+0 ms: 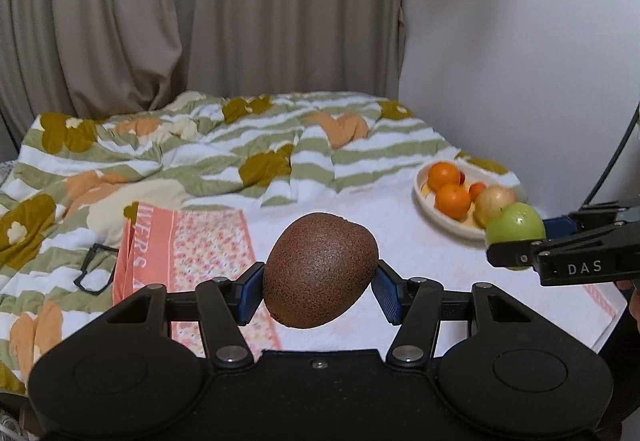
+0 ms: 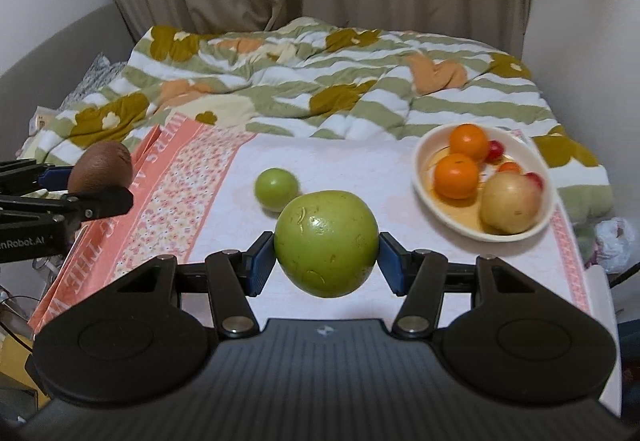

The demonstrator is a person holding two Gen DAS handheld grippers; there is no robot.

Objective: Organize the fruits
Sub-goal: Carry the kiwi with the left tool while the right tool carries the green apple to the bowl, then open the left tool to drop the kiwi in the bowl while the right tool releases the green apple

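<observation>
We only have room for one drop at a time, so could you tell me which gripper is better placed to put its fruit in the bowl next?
Right, probably: its green apple is held nearer the bowl than the left gripper's kiwi.

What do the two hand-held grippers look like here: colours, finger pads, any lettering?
Both are matte black linkages with blue ribbed pads. The left hand-held gripper has a smooth body; the right hand-held gripper has a ridged grey one and white "DAS" lettering.

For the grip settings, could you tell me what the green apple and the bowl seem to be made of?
Green apple: probably painted foam or plastic; semi-gloss skin with chipped-looking dents. Bowl: cream, smooth and glossy, ceramic or melamine; cannot tell which.
</observation>
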